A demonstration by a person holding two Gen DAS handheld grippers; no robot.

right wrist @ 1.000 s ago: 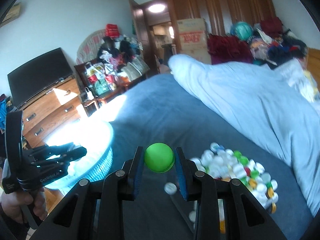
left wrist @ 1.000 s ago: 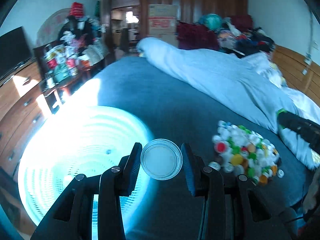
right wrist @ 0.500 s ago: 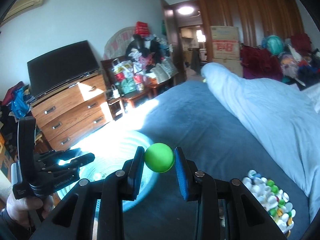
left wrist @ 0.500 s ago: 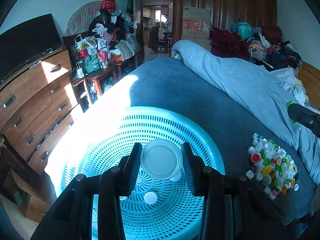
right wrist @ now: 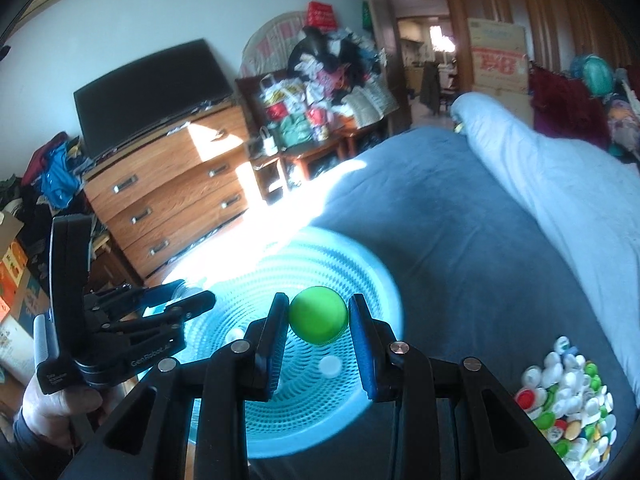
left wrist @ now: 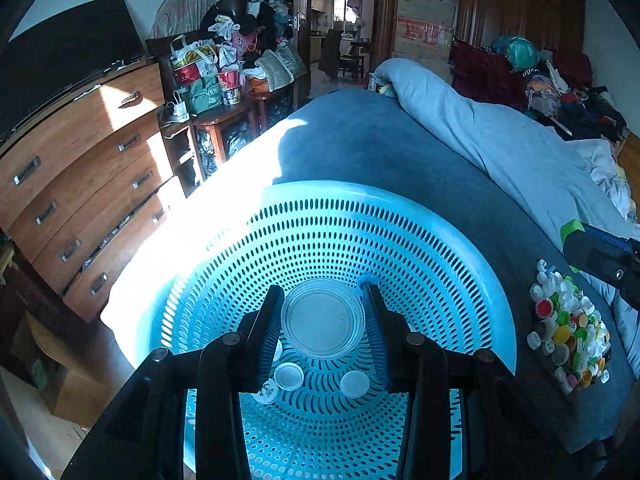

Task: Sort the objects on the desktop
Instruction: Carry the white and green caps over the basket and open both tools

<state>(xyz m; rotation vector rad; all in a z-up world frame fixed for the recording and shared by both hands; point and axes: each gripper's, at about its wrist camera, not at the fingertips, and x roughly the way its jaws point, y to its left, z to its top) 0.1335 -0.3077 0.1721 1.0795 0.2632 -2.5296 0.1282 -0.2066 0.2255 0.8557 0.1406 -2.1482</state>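
Note:
My left gripper (left wrist: 322, 322) is shut on a clear round lid (left wrist: 322, 319) and holds it over the turquoise perforated basket (left wrist: 460, 248). Three small white caps (left wrist: 289, 376) lie on the basket floor. My right gripper (right wrist: 318, 322) is shut on a green cap (right wrist: 317, 315) above the same basket (right wrist: 372, 396). The left gripper also shows in the right wrist view (right wrist: 188, 300), over the basket's left rim. A pile of mixed bottle caps (left wrist: 568, 328) lies on the blue bedspread right of the basket; it also shows in the right wrist view (right wrist: 568, 408).
A light blue duvet (left wrist: 500, 140) lies along the bed's right side. A wooden chest of drawers (left wrist: 80, 184) with a TV stands left of the bed. A cluttered side table (left wrist: 216, 92) stands behind it. The right gripper's body (left wrist: 604, 260) shows at the right edge.
Both grippers have moved left from the cap pile to over the basket, each still holding its item. The basket now fills the left wrist view.

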